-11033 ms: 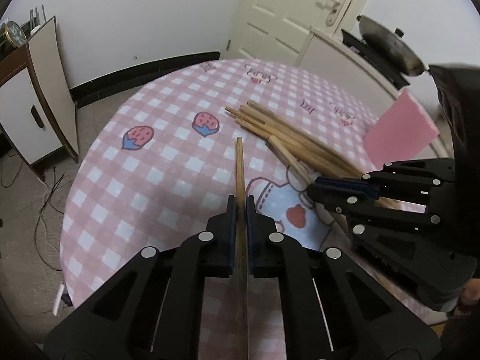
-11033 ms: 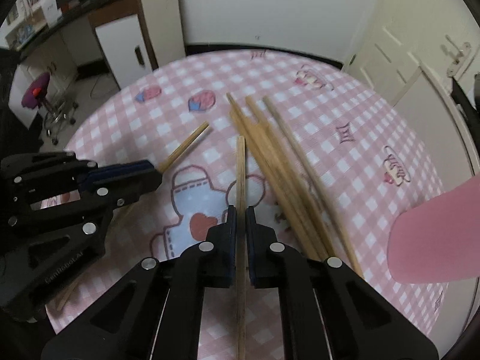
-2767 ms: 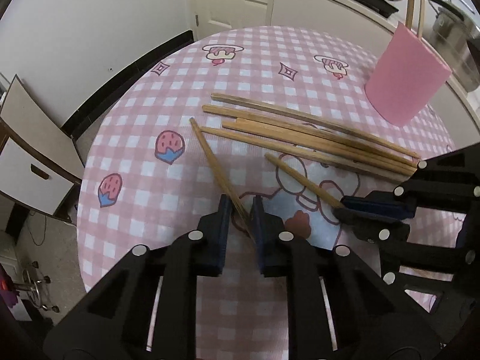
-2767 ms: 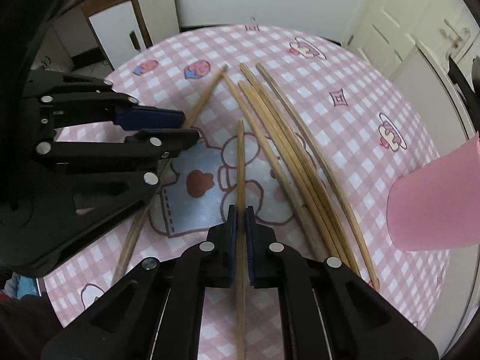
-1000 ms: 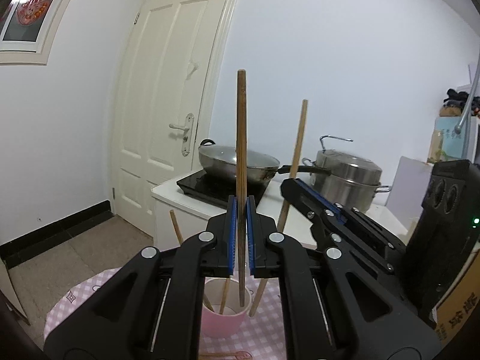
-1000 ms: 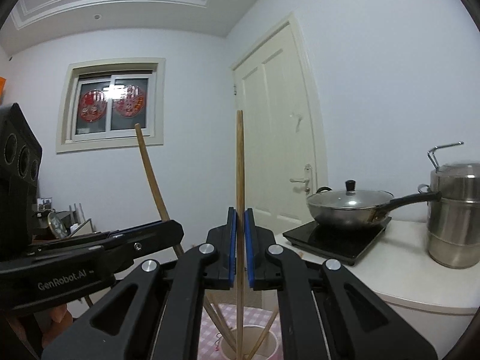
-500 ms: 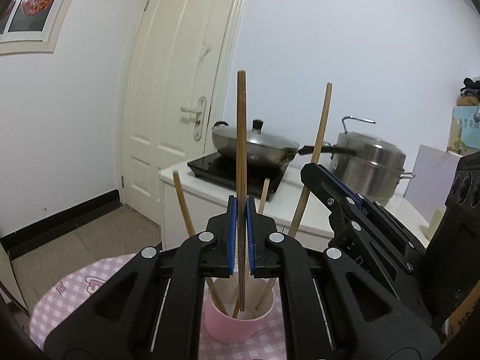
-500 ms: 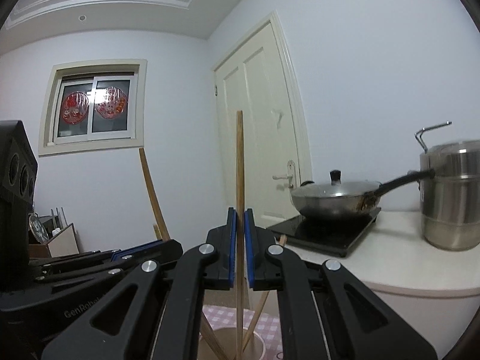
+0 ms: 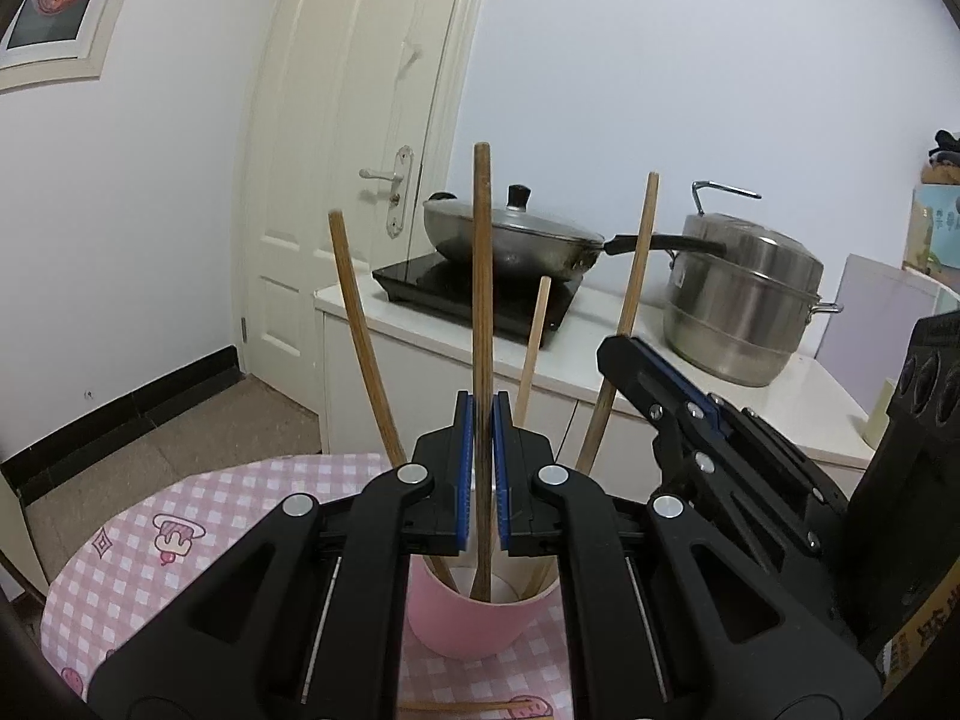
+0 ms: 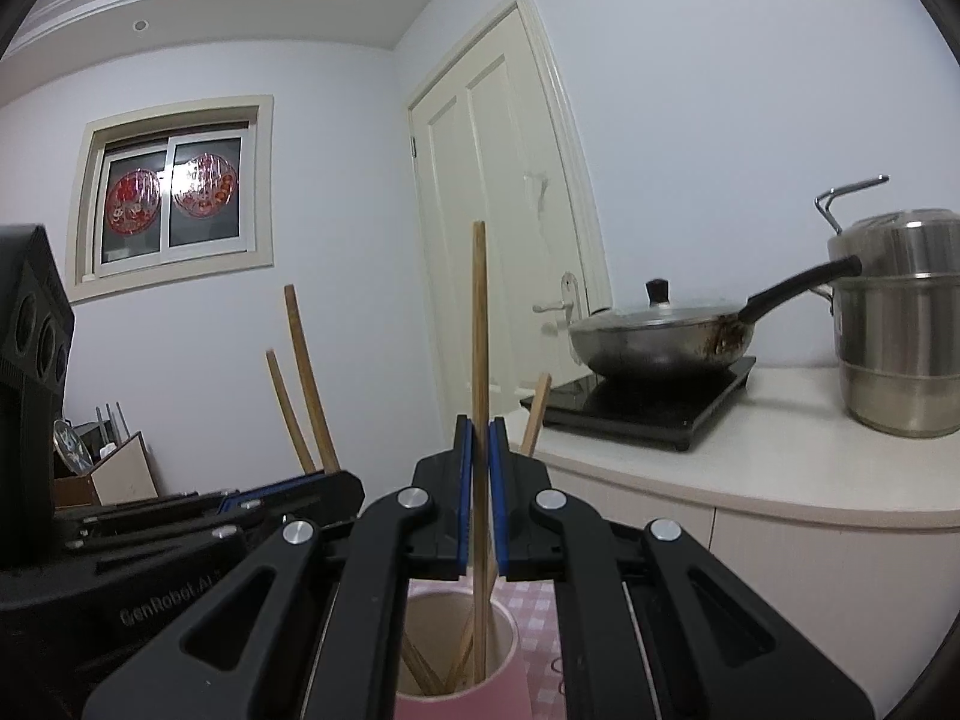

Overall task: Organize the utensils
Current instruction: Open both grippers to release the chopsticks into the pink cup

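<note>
Left gripper [image 9: 479, 468]: jaws closed on one wooden chopstick [image 9: 482, 324], held upright, its lower end inside the pink cup [image 9: 474, 624]. Right gripper [image 10: 479, 501]: jaws likewise closed on one thinner chopstick [image 10: 479, 330], also upright, tip down inside the same cup, which in the right wrist view shows as a pale interior with a pink rim just below the jaws.

Count in the cup, left wrist view: 4 chopsticks. The one in the left jaws; one leaning left [image 9: 360, 336]; one short stick [image 9: 536, 342] behind the jaws; one leaning right, gripped by the right gripper, whose black body sits just to the right of the cup.

The cup stands on the worktop, a round surface under a pink checked cloth [image 9: 210, 516]. One more chopstick [image 9: 456, 707] lies flat on the cloth at the bottom edge of the left view; others may be hidden under the gripper bodies.

Background: 1 lidded wok [image 9: 510, 240] on 1 black induction hob [image 9: 474, 294], 1 steel steamer pot [image 9: 741, 306], all on a white cabinet [image 9: 600, 414]. 1 white door [image 9: 336, 180], 1 window [image 10: 171, 204].
</note>
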`<state>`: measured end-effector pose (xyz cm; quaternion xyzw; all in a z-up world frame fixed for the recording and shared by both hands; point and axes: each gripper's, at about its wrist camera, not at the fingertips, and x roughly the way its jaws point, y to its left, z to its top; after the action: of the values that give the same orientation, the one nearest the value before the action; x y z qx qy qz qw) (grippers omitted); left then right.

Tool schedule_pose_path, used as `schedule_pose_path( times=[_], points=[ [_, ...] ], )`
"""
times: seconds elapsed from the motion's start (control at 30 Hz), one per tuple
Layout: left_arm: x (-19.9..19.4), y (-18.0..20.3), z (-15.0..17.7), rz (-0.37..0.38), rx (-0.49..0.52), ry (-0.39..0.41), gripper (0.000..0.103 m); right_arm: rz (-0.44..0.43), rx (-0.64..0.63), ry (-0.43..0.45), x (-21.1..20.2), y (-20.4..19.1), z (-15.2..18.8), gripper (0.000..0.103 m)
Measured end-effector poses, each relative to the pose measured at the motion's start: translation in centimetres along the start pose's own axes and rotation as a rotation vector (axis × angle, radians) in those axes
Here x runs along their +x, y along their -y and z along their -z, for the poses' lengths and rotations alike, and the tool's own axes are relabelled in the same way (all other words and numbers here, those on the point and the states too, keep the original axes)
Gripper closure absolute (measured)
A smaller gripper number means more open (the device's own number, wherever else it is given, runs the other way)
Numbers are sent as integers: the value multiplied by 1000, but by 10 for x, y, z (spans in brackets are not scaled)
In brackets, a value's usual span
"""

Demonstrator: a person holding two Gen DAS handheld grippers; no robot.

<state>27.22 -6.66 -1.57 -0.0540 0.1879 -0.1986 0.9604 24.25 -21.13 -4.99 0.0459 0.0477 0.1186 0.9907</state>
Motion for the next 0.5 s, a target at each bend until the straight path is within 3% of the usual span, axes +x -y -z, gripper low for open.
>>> schedule_pose_path(
  times=[0.5],
  points=[
    [-2, -2, 9, -7, 5, -67, 96, -8, 6, -63, -11, 0, 9, 97]
  ],
)
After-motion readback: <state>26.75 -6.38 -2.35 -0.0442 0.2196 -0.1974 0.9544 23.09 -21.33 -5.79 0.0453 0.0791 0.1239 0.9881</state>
